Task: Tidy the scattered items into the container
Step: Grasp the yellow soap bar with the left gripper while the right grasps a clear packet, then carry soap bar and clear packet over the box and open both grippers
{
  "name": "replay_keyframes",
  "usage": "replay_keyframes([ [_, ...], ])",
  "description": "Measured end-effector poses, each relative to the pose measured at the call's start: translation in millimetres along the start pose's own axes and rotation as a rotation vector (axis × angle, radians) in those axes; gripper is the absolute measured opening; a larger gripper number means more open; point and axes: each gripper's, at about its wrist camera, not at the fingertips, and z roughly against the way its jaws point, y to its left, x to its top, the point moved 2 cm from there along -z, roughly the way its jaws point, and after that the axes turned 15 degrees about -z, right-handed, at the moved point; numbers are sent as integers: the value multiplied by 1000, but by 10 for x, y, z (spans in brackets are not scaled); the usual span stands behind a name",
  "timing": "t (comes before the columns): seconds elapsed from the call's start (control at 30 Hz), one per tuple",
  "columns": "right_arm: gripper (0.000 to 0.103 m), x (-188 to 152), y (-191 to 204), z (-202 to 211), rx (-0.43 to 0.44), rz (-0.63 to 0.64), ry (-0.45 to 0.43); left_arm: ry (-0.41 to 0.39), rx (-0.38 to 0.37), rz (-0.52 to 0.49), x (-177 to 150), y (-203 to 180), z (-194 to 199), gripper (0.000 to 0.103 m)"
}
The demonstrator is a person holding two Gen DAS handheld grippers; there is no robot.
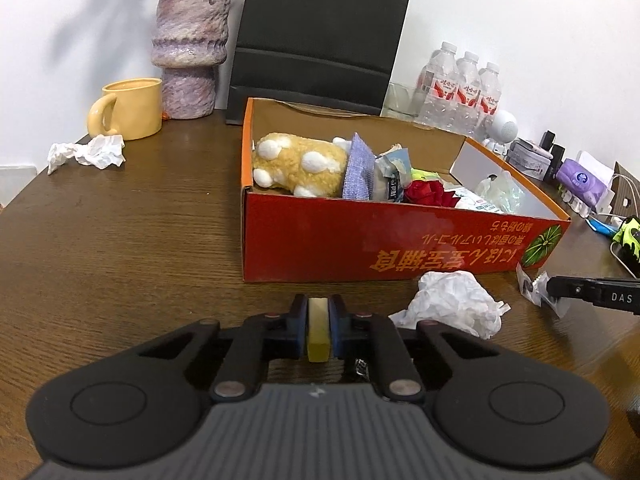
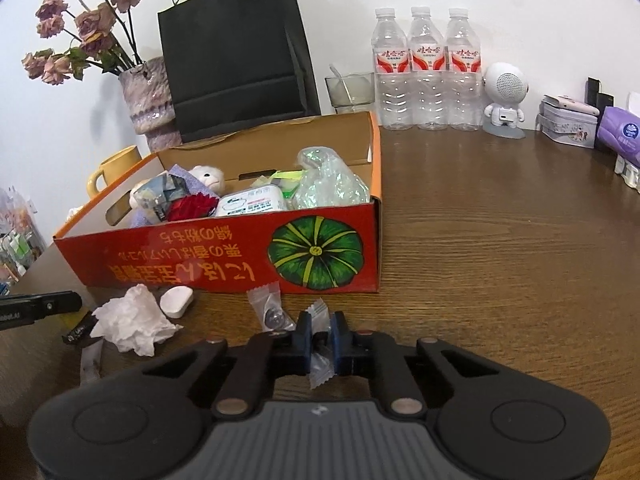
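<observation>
The red cardboard box (image 1: 400,248) stands on the wooden table and holds a plush toy (image 1: 298,166), a cloth, packets and a red flower. My left gripper (image 1: 319,304) is shut on a yellow block (image 1: 318,334), just in front of the box. My right gripper (image 2: 320,320) is shut on a clear candy wrapper (image 2: 320,354), in front of the box (image 2: 224,256). A second clear wrapper (image 2: 269,307), a crumpled tissue (image 2: 132,320) and a white eraser-like piece (image 2: 177,301) lie beside it. The tissue also shows in the left wrist view (image 1: 450,304).
A yellow mug (image 1: 128,108), a vase (image 1: 188,48), a black paper bag (image 1: 320,36) and another crumpled tissue (image 1: 86,154) are at the back left. Water bottles (image 2: 426,68), a white speaker (image 2: 505,98), tins and packets line the back right.
</observation>
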Motion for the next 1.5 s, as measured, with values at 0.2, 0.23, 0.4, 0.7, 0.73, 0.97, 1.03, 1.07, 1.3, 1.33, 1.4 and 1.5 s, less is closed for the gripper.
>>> replay_keyframes([
  [0.2, 8, -2, 3, 80, 7, -25, -27, -21, 2, 8, -3, 0, 67, 11],
  [0.23, 8, -1, 9, 95, 10, -27, -32, -23, 1, 10, -5, -2, 78, 11],
  [0.4, 8, 7, 52, 178, 25, -35, -53, -36, -6, 11, -13, -24, 144, 11],
  [0.7, 8, 65, 193, 370, 57, -14, -105, -103, -16, -11, 58, -66, 353, 11],
  [0.73, 8, 75, 214, 391, 62, -13, -110, -118, -18, -12, 91, -66, 395, 11],
  [0.97, 8, 385, 432, 548, 121, 13, -196, -263, 7, -77, 590, -82, 595, 11],
  [1.03, 8, 515, 503, 546, 132, 28, -222, -297, 16, -97, 760, -79, 582, 11],
  [1.07, 8, 590, 541, 527, 135, 37, -233, -308, 21, -102, 837, -71, 557, 11],
  [1.3, 8, 1041, 762, 150, 152, 56, -266, -350, 1, -37, 1268, 45, 69, 11],
  [1.33, 8, 1085, 778, 66, 155, 49, -264, -349, 2, -21, 1299, 65, -34, 11],
  [1.4, 8, 1170, 804, -138, 156, 42, -258, -327, -2, -7, 1348, 110, -239, 11],
  [1.5, 8, 1279, 840, -475, 139, 55, -227, -285, -9, -2, 1372, 173, -526, 11],
])
